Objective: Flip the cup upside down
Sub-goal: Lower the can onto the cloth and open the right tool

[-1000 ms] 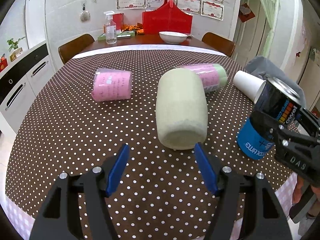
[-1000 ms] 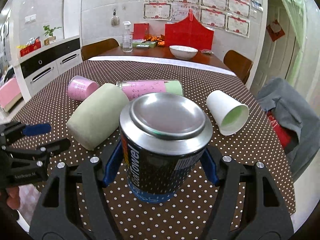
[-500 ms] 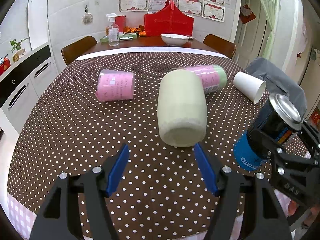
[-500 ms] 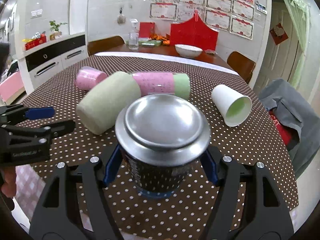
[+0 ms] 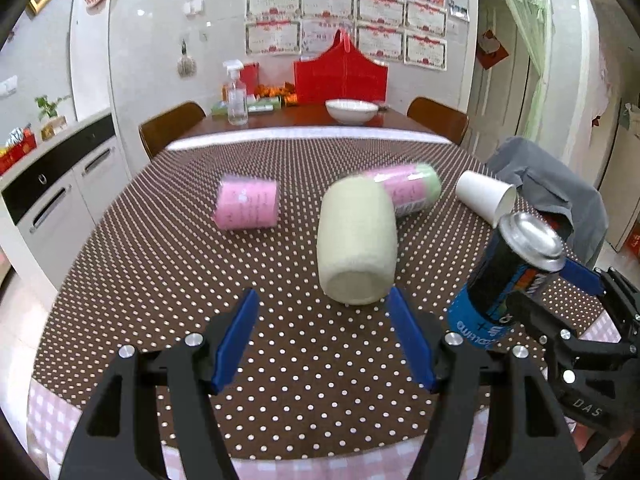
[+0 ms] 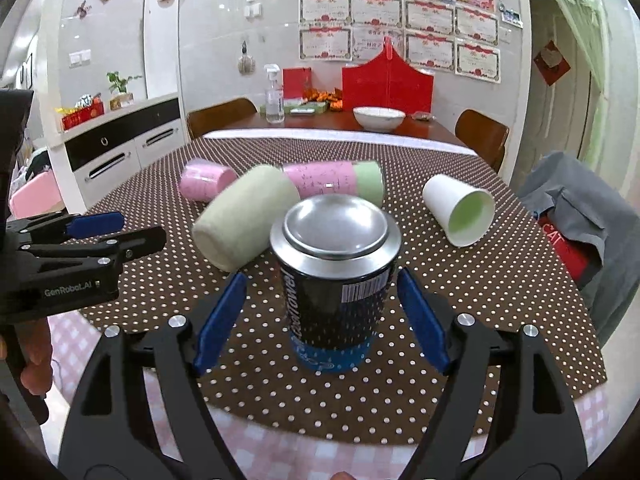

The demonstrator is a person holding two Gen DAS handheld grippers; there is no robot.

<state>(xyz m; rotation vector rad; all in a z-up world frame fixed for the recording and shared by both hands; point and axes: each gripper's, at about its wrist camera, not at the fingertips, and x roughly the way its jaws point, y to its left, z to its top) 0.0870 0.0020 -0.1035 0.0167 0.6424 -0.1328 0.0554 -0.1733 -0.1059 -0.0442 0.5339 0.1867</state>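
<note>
In the left wrist view, the left gripper point(image 5: 322, 334) hung over the near part of the desk point(image 5: 160, 264), which wore a brown cloth with white dots. Its blue fingers point(image 5: 236, 334) stood wide apart and held nothing. Just beyond them a pale green cup point(image 5: 356, 240) lay on its side, its round end turned toward the camera. Behind it lay a pink and green cup point(image 5: 410, 190), touching it or nearly so, and further left a pink cup point(image 5: 248, 204), also on its side. A white paper cup point(image 5: 484, 196) lay to the right. At the right edge stood the can point(image 5: 508, 276), black with a blue band low down and a silver end on top; it looked tilted in this view. The right gripper point(image 5: 548, 284) was around its upper half.

In the right wrist view, the can point(image 6: 334, 280) stood on the desk point(image 6: 500, 280) between the blue fingers point(image 6: 420, 316) of the right gripper point(image 6: 320, 316). A gap showed on both sides, so the fingers were wide and not touching it. Its silver domed end faced up, a barcode sat on the black wall, and its lettering read inverted. The left gripper point(image 6: 116, 228) was at the left edge.
</note>
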